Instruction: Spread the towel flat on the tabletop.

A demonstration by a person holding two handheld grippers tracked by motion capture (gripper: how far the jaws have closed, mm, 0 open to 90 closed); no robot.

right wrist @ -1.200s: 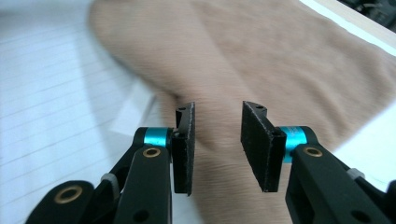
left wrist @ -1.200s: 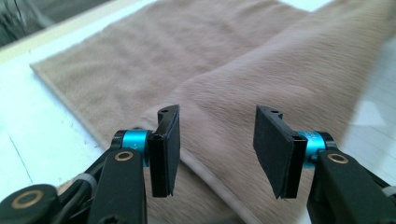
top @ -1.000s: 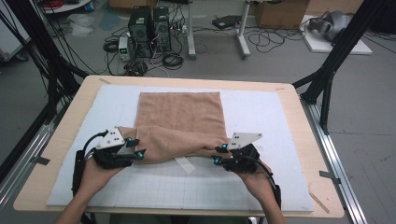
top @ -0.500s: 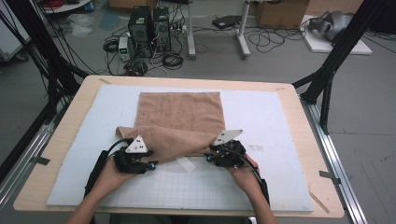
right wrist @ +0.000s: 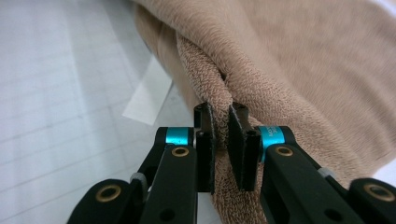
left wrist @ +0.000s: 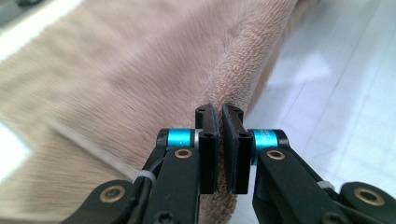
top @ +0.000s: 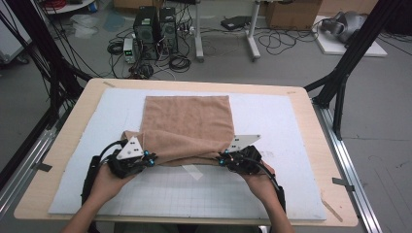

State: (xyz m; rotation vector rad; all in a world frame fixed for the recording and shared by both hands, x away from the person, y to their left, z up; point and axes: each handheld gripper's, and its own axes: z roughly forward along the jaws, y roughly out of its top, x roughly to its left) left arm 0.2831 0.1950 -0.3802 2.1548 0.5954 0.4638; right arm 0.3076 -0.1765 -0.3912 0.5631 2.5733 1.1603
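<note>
A tan towel (top: 187, 124) lies on the white grid mat (top: 272, 116), its near edge bunched and lifted. My left gripper (top: 151, 159) pinches the towel's near left corner; in the left gripper view its jaws (left wrist: 223, 122) have just been closing and now press a fold of towel (left wrist: 140, 84) between the pads. At the near right corner my right gripper (top: 221, 160) holds the hem. Its jaws (right wrist: 222, 122) have also just been closing, and a thick roll of towel (right wrist: 299, 79) is squeezed between them.
The mat covers a wooden table (top: 73, 131) with black frame legs at both sides. A strip of clear tape (top: 193, 171) lies on the mat just in front of the towel. Computers and cables (top: 155, 29) sit on the floor beyond the far edge.
Both hands moved inward to the towel's near corners, and both pairs of jaws closed on the fabric. The near edge is now bunched and slightly raised.
</note>
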